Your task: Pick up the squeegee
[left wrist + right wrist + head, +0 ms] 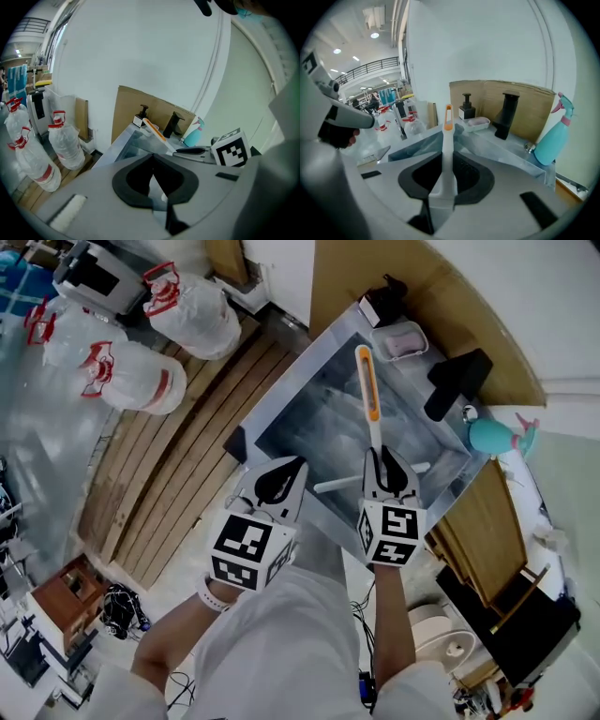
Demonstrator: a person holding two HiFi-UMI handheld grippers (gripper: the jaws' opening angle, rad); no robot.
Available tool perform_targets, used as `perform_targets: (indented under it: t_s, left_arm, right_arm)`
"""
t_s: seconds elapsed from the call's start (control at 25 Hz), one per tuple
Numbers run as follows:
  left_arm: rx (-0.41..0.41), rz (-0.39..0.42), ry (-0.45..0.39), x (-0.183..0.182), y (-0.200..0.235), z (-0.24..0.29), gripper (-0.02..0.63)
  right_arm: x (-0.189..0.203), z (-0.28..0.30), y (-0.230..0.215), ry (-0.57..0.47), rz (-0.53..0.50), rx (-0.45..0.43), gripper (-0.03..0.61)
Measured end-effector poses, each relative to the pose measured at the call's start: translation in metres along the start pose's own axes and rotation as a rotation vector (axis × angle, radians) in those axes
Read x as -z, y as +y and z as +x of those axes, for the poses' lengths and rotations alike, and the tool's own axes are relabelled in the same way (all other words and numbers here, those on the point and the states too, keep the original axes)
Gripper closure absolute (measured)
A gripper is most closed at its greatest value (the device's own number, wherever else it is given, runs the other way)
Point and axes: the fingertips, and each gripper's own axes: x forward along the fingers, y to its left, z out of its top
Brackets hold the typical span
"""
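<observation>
The squeegee [368, 395] has a white handle with an orange tip, and its white blade bar runs crosswise just below my right gripper [384, 461]. That gripper is shut on the handle and holds it above the steel sink [281, 382]. In the right gripper view the handle [447, 136] runs straight up between the two dark pads [464, 176] of the right gripper [446, 161]. My left gripper [284, 472] hangs beside it to the left, over the sink's near edge, shut with nothing in it. Its pads [136, 180] meet in the left gripper view, where the squeegee [154, 129] shows beyond.
A black faucet [457, 381], a teal spray bottle [497, 435], a pink soap dish [401, 341] and a soap dispenser [380, 301] stand round the sink's far side, with cardboard behind. Large water bottles [192, 310] sit on wooden slats [178, 456] at left.
</observation>
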Motion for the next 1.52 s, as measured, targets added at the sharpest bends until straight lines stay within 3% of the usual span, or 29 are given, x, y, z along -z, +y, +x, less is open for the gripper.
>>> perform_targets:
  t_s: [0.72, 1.04, 1.52]
  left_arm:
    - [-0.042, 0.038, -0.166, -0.051, -0.020, -0.084, 0.609]
    - [-0.046, 0.079, -0.227, -0.064, -0.030, -0.113, 0.609]
    - [-0.043, 0.105, -0.224, -0.067, -0.037, -0.111, 0.609]
  right_arm:
    - [-0.091, -0.149, -0.003, -0.296, -0.019, 0.093, 0.514]
    - [-0.101, -0.195, 0.002, -0.391, -0.056, 0.145, 0.514]
    - [-0.091, -0.198, -0.003, -0.404, -0.008, 0.149, 0.514]
